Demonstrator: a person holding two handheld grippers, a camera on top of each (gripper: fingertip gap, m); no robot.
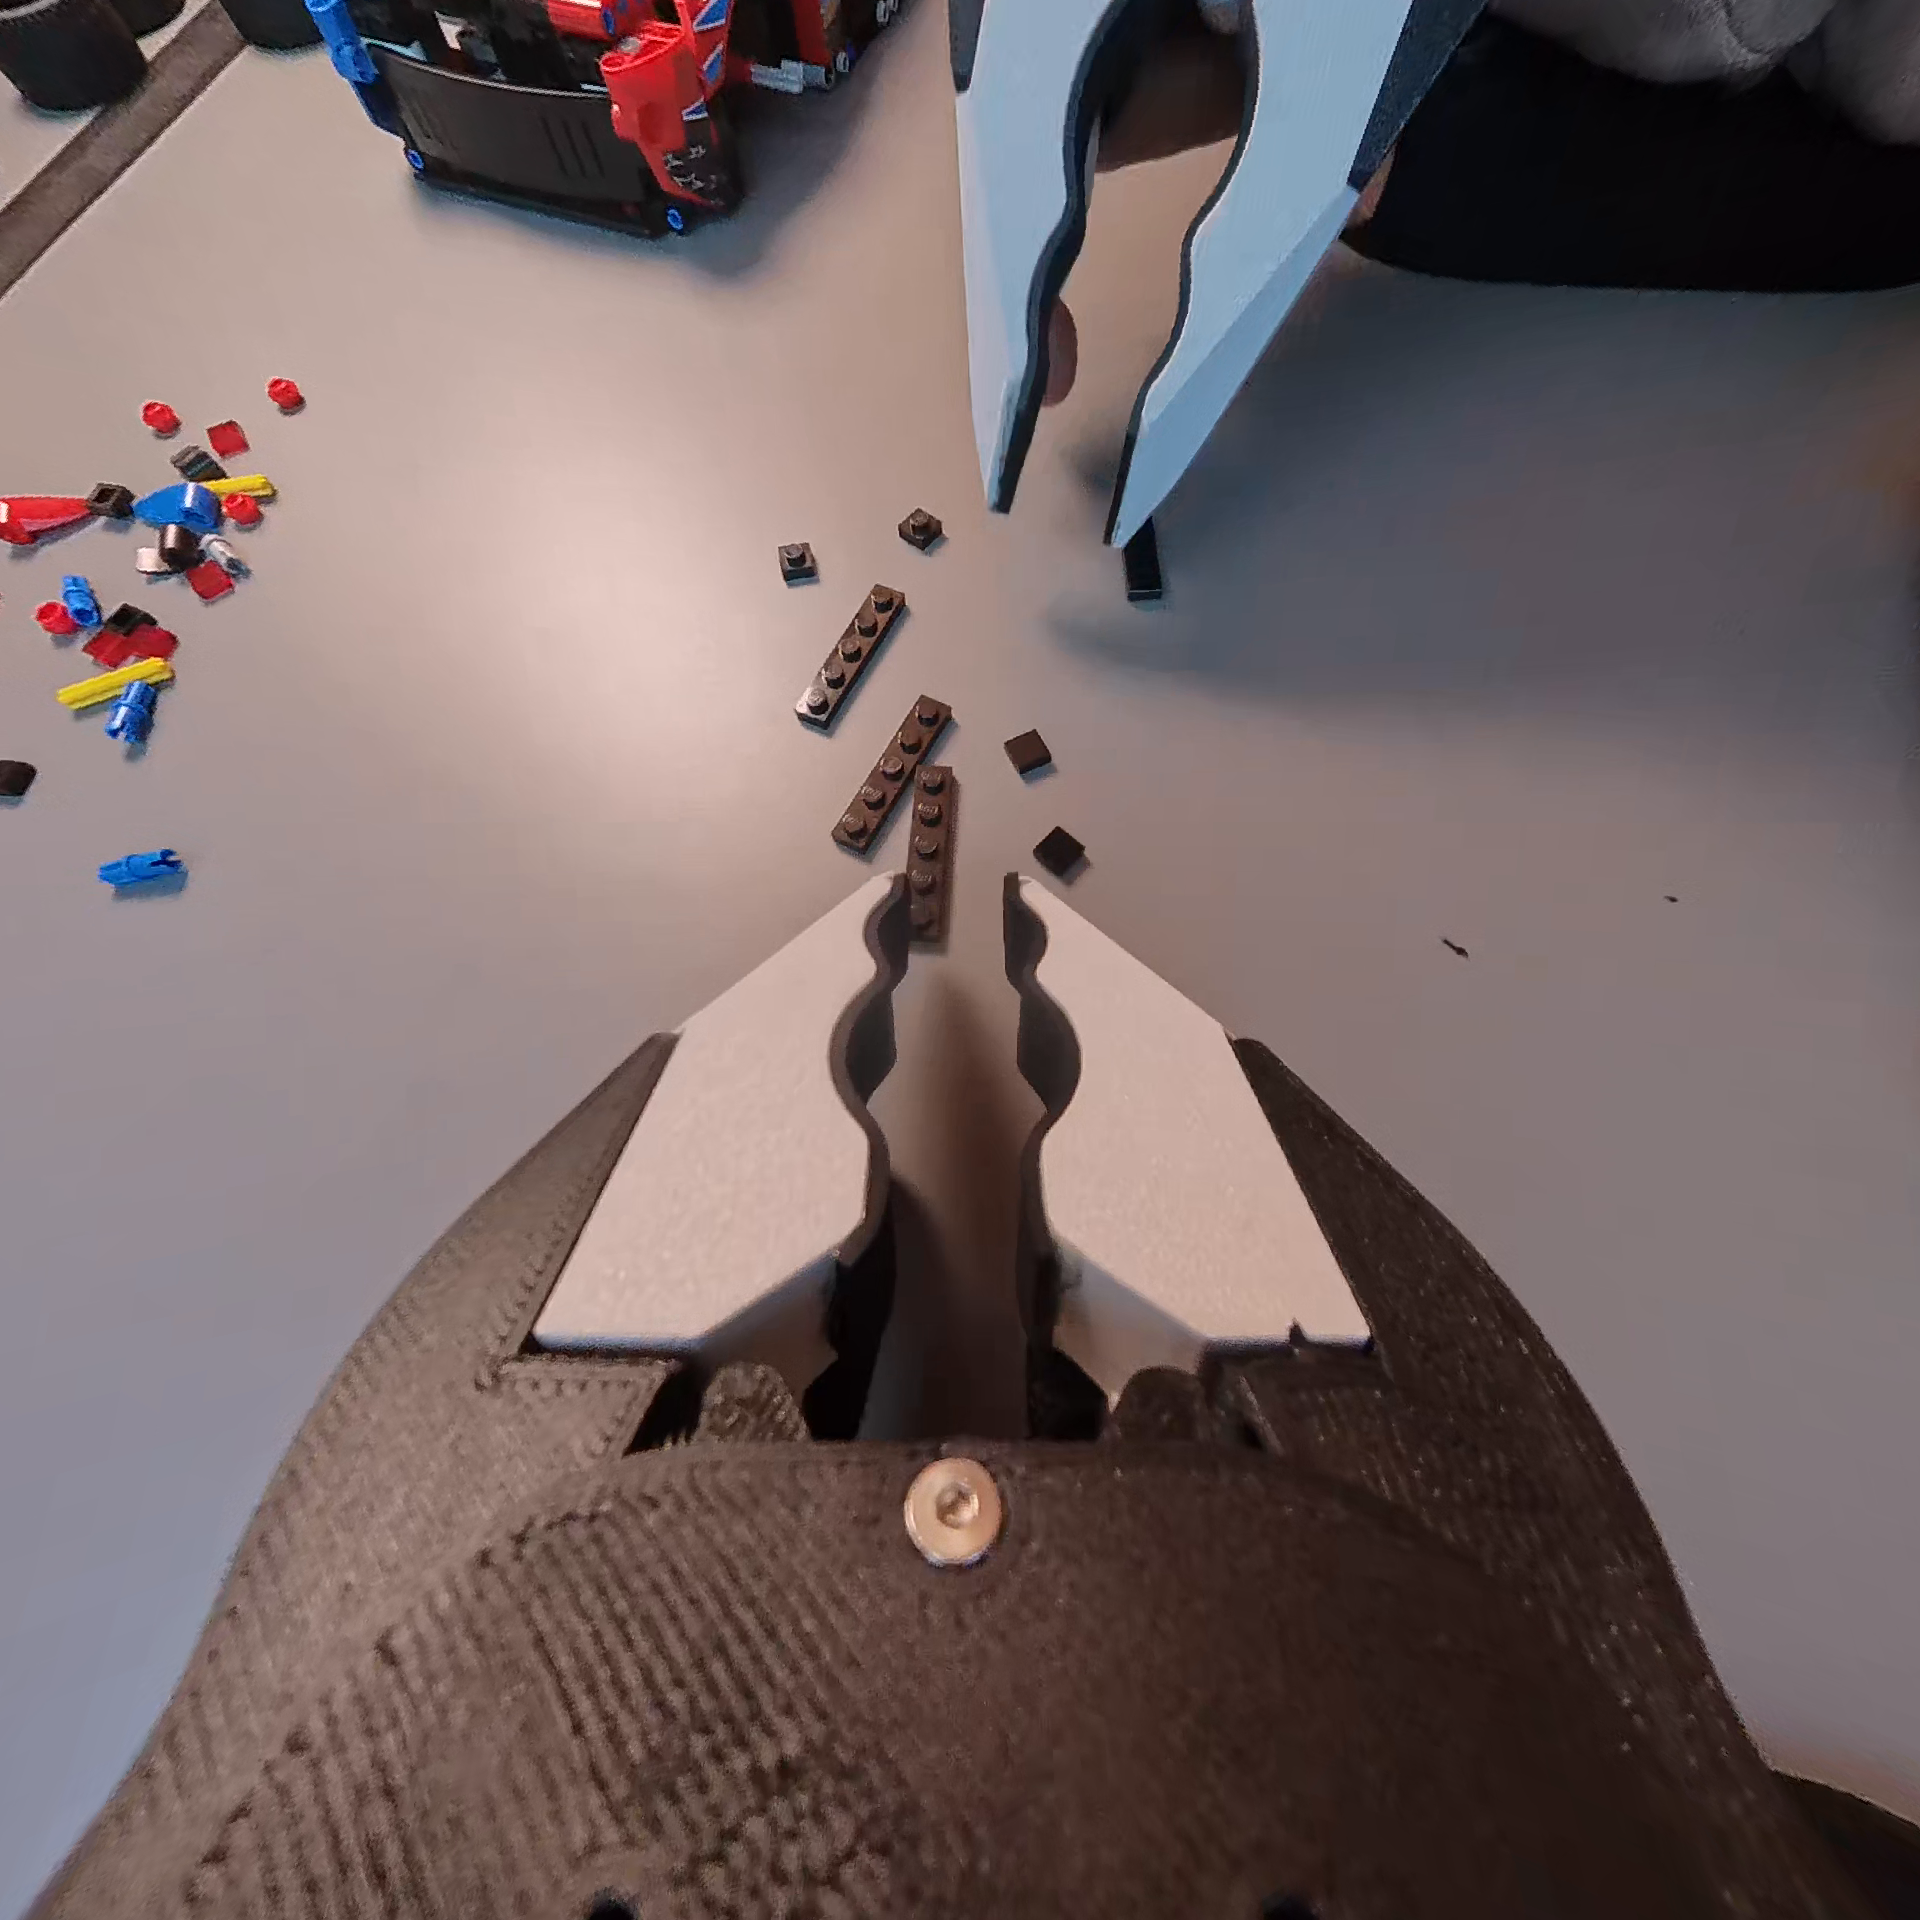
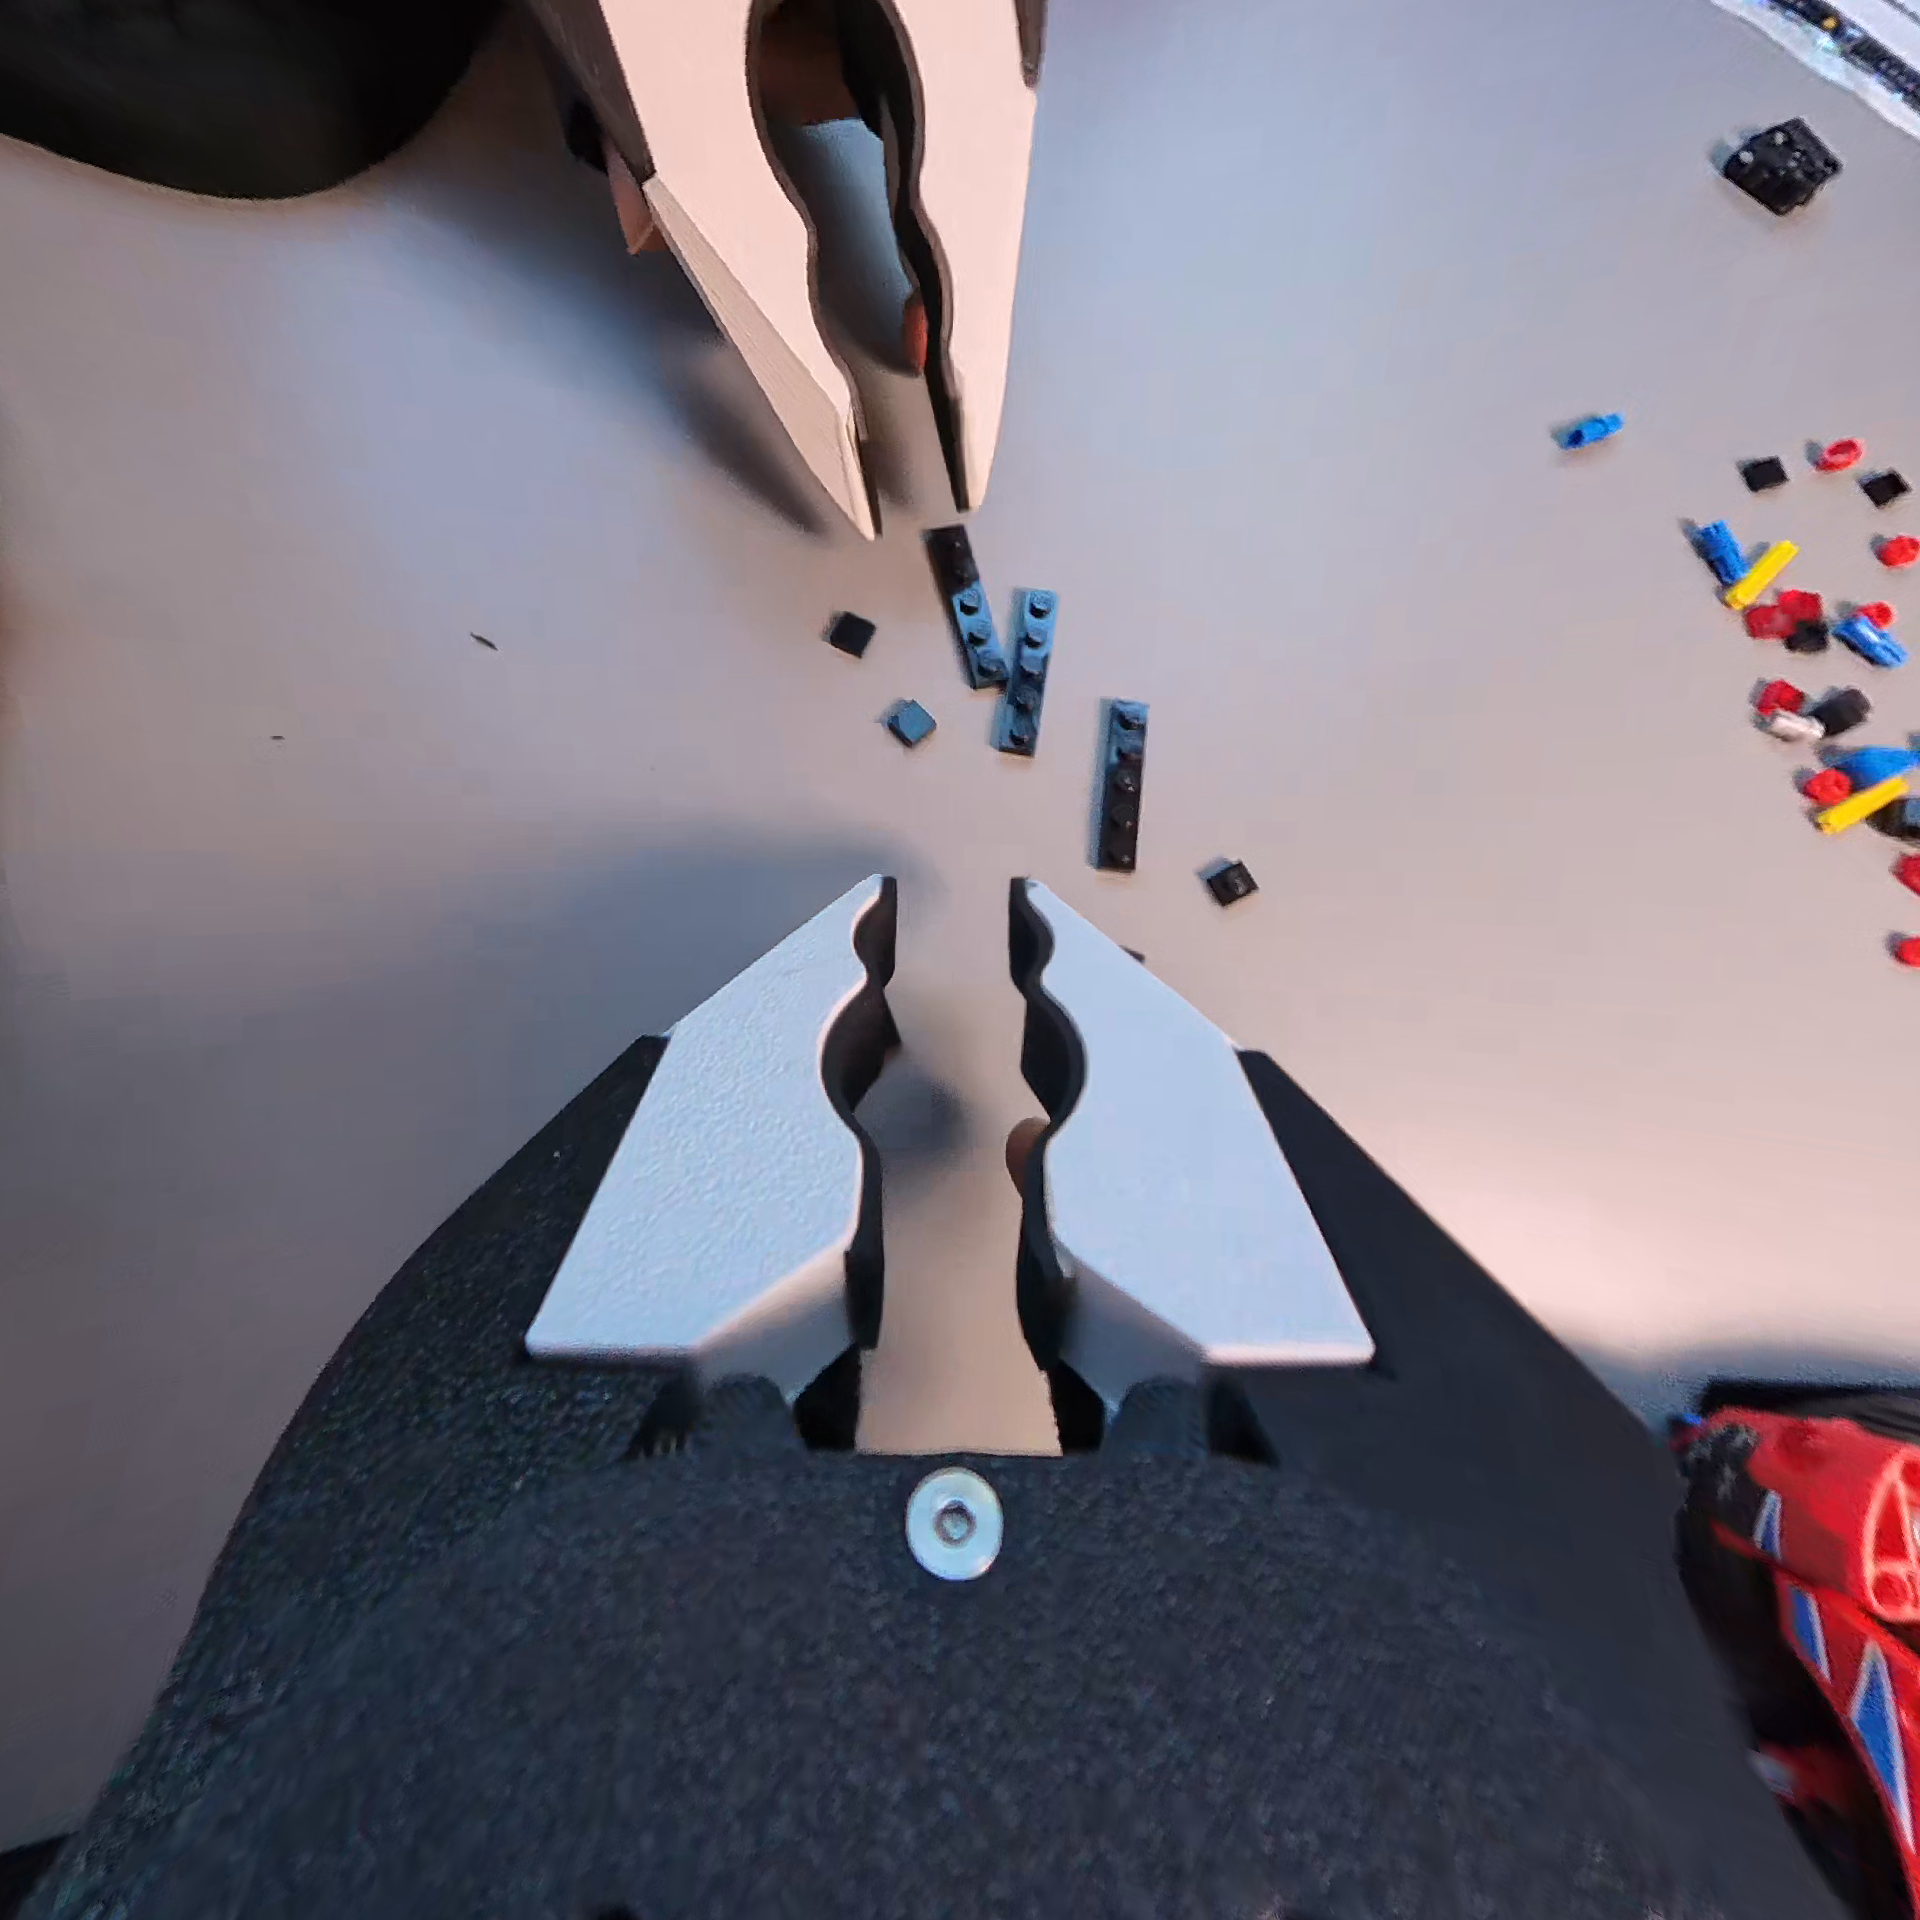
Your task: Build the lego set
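Note:
Three long black studded plates lie on the grey table: one (image 1: 852, 655), one (image 1: 894, 774) and one (image 1: 930, 852). My left gripper (image 1: 953, 894) is open and low over the table. The near end of the closest plate lies between its tips, by the left finger. My right gripper (image 1: 1065, 520) comes in from the far side, open and holding nothing. A small black piece (image 1: 1143, 571) sits beside its outer fingertip. In the right wrist view my right gripper (image 2: 951, 888) is open, facing the plates (image 2: 1029, 670) and the left gripper (image 2: 914, 514).
Small black tiles (image 1: 1029, 750) (image 2: 850, 634) lie around the plates. A partly built red, black and blue car (image 1: 561, 114) (image 2: 1818, 1558) stands at the table's side. A pile of loose red, blue and yellow parts (image 1: 135, 561) (image 2: 1818, 644) lies apart. A black block (image 2: 1779, 164) sits far off. Left tips to right tips: about 8 cm. About 25 cm separates my left fingertips from the black block (image 2: 1779, 164).

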